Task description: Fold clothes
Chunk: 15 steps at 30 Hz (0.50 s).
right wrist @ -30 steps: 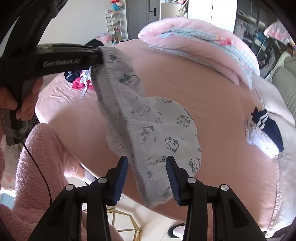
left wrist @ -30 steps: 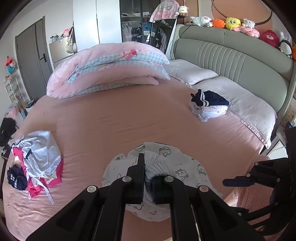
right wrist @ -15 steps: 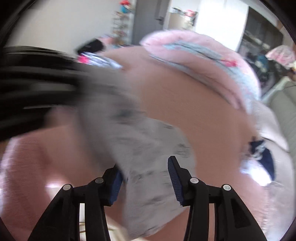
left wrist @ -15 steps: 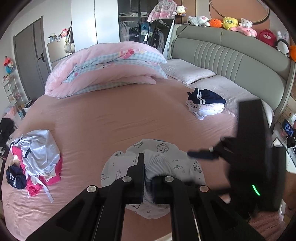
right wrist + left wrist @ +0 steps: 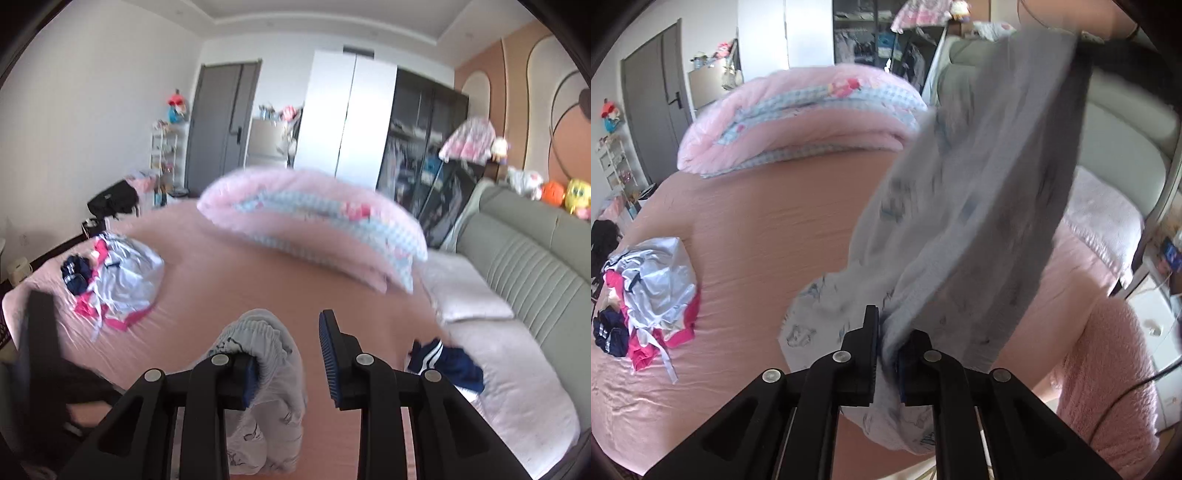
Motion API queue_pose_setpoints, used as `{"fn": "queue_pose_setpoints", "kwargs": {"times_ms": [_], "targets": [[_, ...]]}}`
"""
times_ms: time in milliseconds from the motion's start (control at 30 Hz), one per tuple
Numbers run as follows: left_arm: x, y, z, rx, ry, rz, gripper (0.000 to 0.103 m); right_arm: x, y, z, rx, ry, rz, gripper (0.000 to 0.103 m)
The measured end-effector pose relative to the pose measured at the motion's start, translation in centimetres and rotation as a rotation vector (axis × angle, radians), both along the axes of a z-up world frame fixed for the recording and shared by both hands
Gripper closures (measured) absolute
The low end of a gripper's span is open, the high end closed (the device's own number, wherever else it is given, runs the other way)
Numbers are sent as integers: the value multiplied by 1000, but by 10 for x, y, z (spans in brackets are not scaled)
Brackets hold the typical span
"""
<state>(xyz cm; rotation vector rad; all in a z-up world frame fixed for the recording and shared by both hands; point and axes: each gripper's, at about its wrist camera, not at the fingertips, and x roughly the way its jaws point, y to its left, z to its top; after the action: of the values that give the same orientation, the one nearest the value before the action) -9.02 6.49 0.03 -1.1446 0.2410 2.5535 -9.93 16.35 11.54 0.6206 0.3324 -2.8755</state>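
- The left gripper [image 5: 886, 347] is seen closed down to a narrow slit, with a bunched edge of the printed light-grey garment [image 5: 964, 221] pinched between its pads.
- From that grip the garment is stretched, blurred, towards 1 o'clock in the left wrist view, where its far end is lost behind a dark shape at the top edge.
- A lower fold of the garment is draped at 6 o'clock over the near edge of the pink bed sheet [image 5: 775, 229].
- The right gripper [image 5: 288, 363] is shown partly open; its jaws have just been closing. The elastic edge of the garment [image 5: 266, 343] is hung over the left finger, and a clear gap is left to the right finger [image 5: 332, 365], so no firm clamp is shown.
- A loose pile of clothes [image 5: 650, 291], white, pink and navy, is seen at 9 o'clock on the sheet, well apart from the garment.
- A small stack of folded clothes [image 5: 447, 362] with a navy item on top is seen at 4 o'clock in the right wrist view, by the pillows.
- A rolled pink quilt [image 5: 798, 118] is laid across the far end of the bed at 11 o'clock.
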Motion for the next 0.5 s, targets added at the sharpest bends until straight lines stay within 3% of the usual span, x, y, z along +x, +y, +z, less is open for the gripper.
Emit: {"fn": "queue_pose_setpoints", "kwargs": {"times_ms": [100,233,367,400,467,500], "targets": [[-5,8,-31,-55,-66,49,94,6,5,13,-57,30,-8,75],[-1,-4,-53,26,-142,106,93,8,26,28,-165,-12,-36,75],[7,-11,-50,59,-191,102,85,-3,52,16,-289,-112,-81,75],[9,-13,-47,64,-195,90,85,-4,58,12,-303,-123,-104,75],[11,-20,-35,-2,-122,119,88,-1,69,6,-327,-141,-123,75],[10,-26,-27,-42,-77,143,96,1,74,3,-322,-149,-133,75]]}}
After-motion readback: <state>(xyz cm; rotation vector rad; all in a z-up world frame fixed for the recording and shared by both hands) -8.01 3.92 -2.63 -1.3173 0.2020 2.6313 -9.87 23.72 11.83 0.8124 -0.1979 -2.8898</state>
